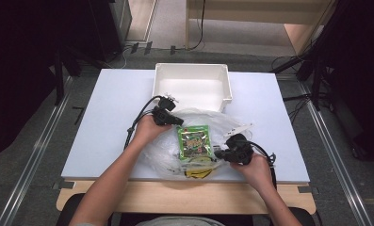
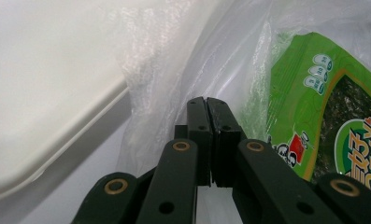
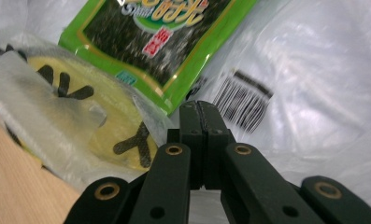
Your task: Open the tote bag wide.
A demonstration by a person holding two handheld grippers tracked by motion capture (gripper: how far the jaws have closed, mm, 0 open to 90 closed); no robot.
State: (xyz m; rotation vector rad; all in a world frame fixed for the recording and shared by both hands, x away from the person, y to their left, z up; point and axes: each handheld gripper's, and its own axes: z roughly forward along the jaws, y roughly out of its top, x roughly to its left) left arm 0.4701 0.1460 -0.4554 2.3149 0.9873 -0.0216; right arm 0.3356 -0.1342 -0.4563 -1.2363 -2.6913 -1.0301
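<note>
High view: two closed claws work at a clear plastic bag [image 1: 194, 141] lying on the pale table [image 1: 104, 122].

The left claw [image 1: 177, 121] sits at the bag's far-left edge, just in front of the empty white bin [image 1: 192, 84]; in the left gripper view its jaws meet with thin film pinched between them, the bin's rim close on one side. The right claw [image 1: 218, 154] rests at the bag's near-right side, jaws pressed together on the film beside a printed barcode [image 3: 243, 100]. Inside the bag a green snack packet [image 1: 194, 140] lies between the two claws, partly covering a yellow item with black marks [image 1: 197, 173] near the table's wooden front edge. Crinkled plastic veils both.
</note>
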